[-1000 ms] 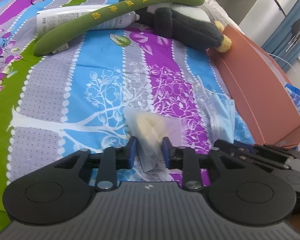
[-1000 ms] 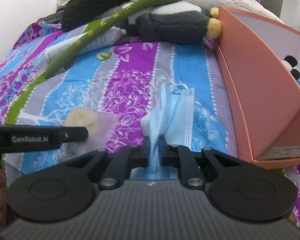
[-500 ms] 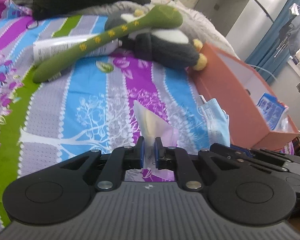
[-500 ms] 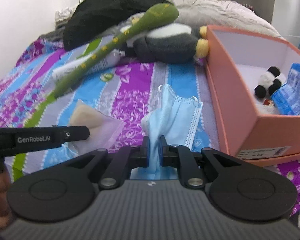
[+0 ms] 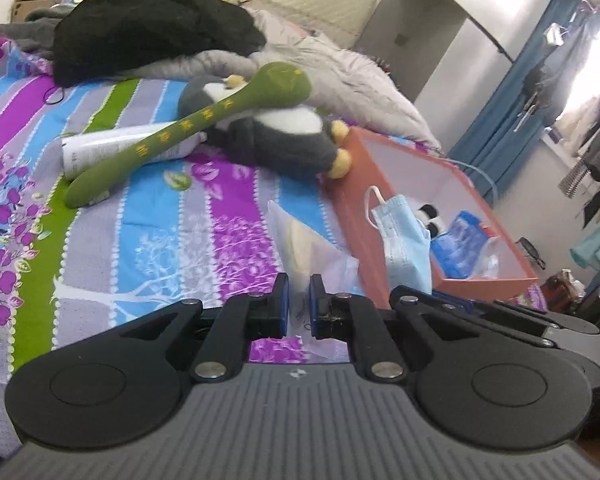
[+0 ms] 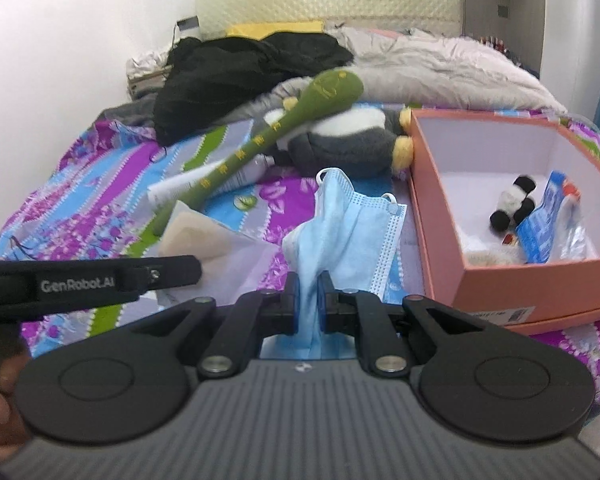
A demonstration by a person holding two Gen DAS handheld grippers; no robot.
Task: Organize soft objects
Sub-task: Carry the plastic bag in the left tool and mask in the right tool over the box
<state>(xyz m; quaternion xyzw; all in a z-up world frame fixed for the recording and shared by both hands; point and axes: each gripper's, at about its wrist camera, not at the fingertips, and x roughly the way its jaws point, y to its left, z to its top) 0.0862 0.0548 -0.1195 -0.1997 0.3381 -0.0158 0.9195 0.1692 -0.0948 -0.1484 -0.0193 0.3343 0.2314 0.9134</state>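
Observation:
My left gripper (image 5: 299,306) is shut on a clear plastic pouch with a cream pad inside (image 5: 304,248) and holds it above the bed; the pouch also shows in the right wrist view (image 6: 204,240). My right gripper (image 6: 308,292) is shut on a blue face mask (image 6: 348,224), lifted off the bed; the mask also shows in the left wrist view (image 5: 404,248). An orange box (image 6: 512,284) stands to the right with a small panda toy (image 6: 514,208) and a blue packet (image 6: 548,224) inside.
A long green plush stick (image 5: 188,136) lies across a grey penguin plush (image 5: 284,140) and a white tube (image 5: 112,148) on the striped bedsheet (image 5: 160,240). Black clothing (image 5: 148,36) and a grey quilt (image 6: 440,68) lie at the head of the bed.
Both grippers have risen from the bed, lifting the pouch and the mask. The left gripper shut on the pouch a second ago. The box interior has come into view.

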